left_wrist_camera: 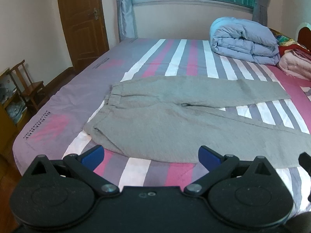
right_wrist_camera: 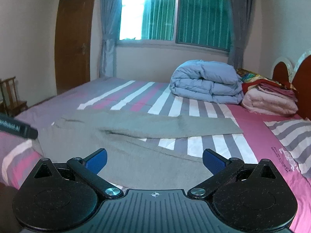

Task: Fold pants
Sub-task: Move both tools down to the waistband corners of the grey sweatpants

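Note:
Grey pants (left_wrist_camera: 175,120) lie spread flat on the striped bed, waistband to the left and the two legs running right, split apart in a V. They also show in the right wrist view (right_wrist_camera: 147,136). My left gripper (left_wrist_camera: 151,158) is open and empty, hovering over the near edge of the near leg below the waist. My right gripper (right_wrist_camera: 154,162) is open and empty, over the near leg further right. Part of the left gripper (right_wrist_camera: 18,128) shows at the left edge of the right wrist view.
The bed sheet (left_wrist_camera: 190,58) is pink, grey and white striped. A folded blue duvet (left_wrist_camera: 245,40) and pink folded blankets (right_wrist_camera: 270,101) sit at the far right by the headboard. A wooden chair (left_wrist_camera: 27,85) and door (left_wrist_camera: 81,19) stand left of the bed.

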